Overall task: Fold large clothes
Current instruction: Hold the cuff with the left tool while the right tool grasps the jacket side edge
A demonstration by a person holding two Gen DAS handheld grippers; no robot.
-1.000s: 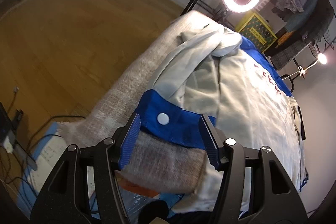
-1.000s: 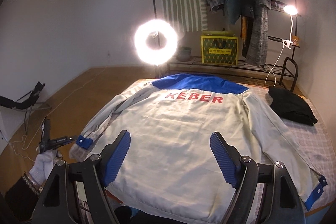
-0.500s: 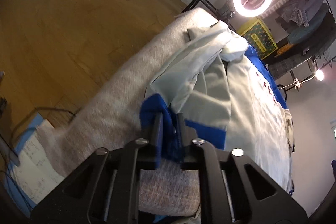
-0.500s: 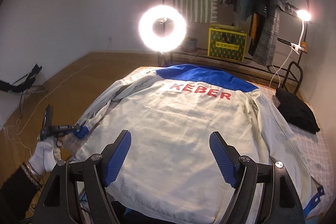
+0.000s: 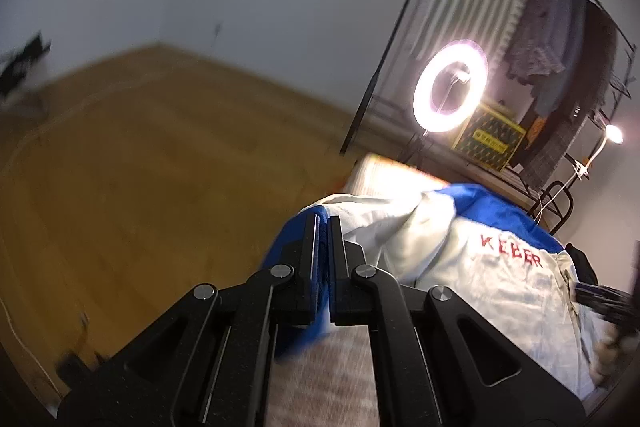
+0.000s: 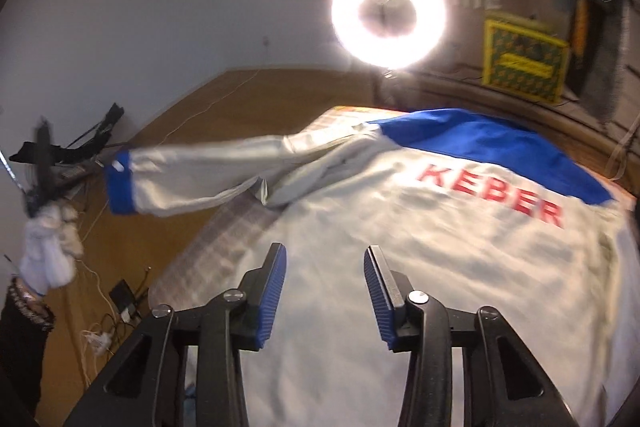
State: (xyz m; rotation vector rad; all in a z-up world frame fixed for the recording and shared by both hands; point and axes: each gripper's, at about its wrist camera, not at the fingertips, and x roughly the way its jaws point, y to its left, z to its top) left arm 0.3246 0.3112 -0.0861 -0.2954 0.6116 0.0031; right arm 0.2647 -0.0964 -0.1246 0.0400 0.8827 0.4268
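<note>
Left wrist view. The left gripper [image 5: 323, 227] occupies the lower centre, its jaws drawn together on the blue cuff [image 5: 288, 255] of a pale grey jacket [image 5: 492, 291], with blue fabric showing in the narrow slit between them. The sleeve [image 5: 384, 223] runs from the cuff back to the jacket body, which lies back-up on the bed [image 5: 320, 379] with a blue yoke [image 5: 492, 207] and red lettering "KEBER" [image 5: 511, 253]. Behind the bed stand a lit ring light [image 5: 450, 91], a yellow box [image 5: 490, 141], a clothes rack [image 5: 568, 67] with hanging garments and a small lamp [image 5: 614, 135]. Wooden floor [image 5: 140, 167] fills the left; the edges are motion-blurred.
</note>
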